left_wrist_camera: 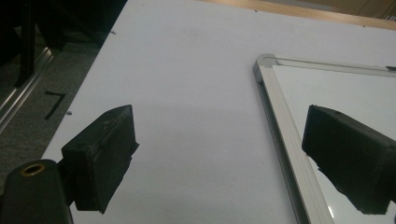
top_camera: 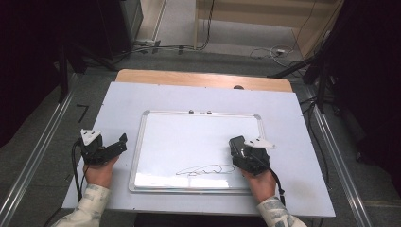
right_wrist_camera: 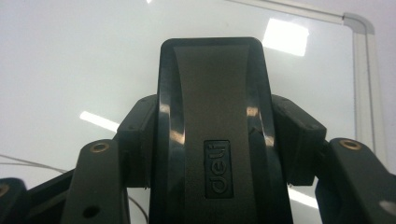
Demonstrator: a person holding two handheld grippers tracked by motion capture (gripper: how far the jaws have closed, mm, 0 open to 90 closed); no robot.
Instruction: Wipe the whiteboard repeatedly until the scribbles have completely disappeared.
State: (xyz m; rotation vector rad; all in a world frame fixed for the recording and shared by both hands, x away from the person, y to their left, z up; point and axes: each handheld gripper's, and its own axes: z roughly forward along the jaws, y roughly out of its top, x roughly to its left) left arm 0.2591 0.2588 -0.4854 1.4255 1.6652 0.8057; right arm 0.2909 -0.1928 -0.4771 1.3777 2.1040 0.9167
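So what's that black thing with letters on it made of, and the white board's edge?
The black eraser with raised lettering looks like glossy hard plastic, judging by the sharp light streaks on it. The white board's silver-grey frame looks like brushed metal, maybe aluminium, with a dull sheen and grey corner caps that are probably plastic.

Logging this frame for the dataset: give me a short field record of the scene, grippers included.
surface: white sheet over a wooden table
whiteboard: lies flat, silver frame, mid-table
drawing: thin looping line near the whiteboard's near edge
eraser: black, marked "deli", clamped between the right gripper's jaws
right gripper: shut on the eraser, over the whiteboard just right of the drawing
left gripper: jaws open, nothing between them, beside the whiteboard's left edge
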